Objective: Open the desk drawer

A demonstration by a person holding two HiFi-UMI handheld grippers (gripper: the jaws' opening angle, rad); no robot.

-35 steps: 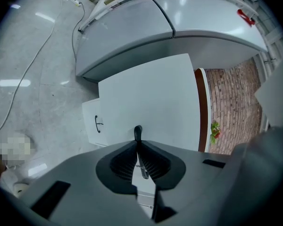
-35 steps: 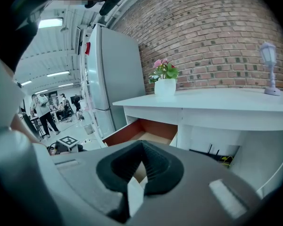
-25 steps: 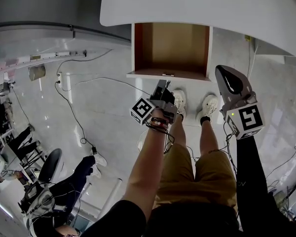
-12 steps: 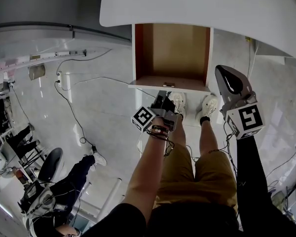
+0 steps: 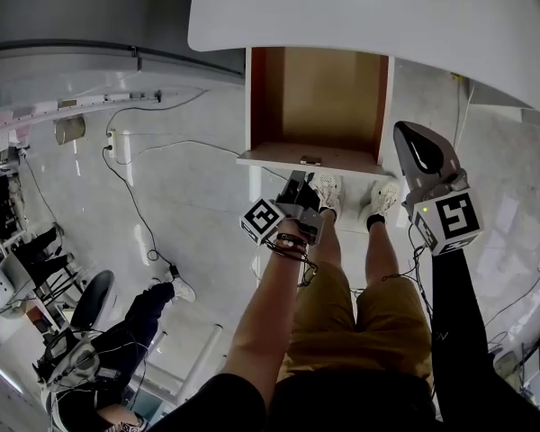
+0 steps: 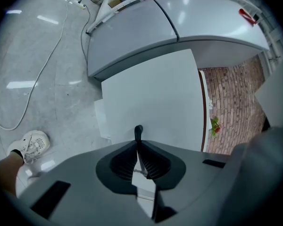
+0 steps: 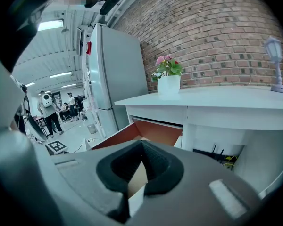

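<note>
Head view: the left gripper (image 5: 299, 180) has its tip at the near face of the white drawer front (image 5: 274, 158), right by the small metal handle (image 5: 310, 160). In the left gripper view, the left gripper (image 6: 138, 132) has its jaws squeezed to a slit with a thin metal sliver caught in it. I take that for the handle but can't fully confirm it. The drawer front (image 6: 151, 93) fills the view ahead.

The drawer (image 5: 319, 93) hangs under the white desk top (image 5: 342, 16) on the far side and is pulled well out. Its inside is brown and has nothing in it.

Handling, my read: it's a rigid box on runners, light because it's empty, and should slide straight with little drag. The handle is thin, hard and smooth, so the pads could slip off. I'd hold it at its middle and pull level and straight toward the near side, without twisting, or the box may bind.

The right gripper (image 5: 405, 133) is off to the right, well apart from the drawer. In the right gripper view, the right gripper (image 7: 141, 145) has its jaws together on nothing, so it's idle.

Versus a second ago, the drawer front sits nearer and more of the drawer's floor shows. The left gripper has come back toward me with it. Most of that travel happened in the first half second, with barely any change since. The right gripper hasn't moved.
</note>
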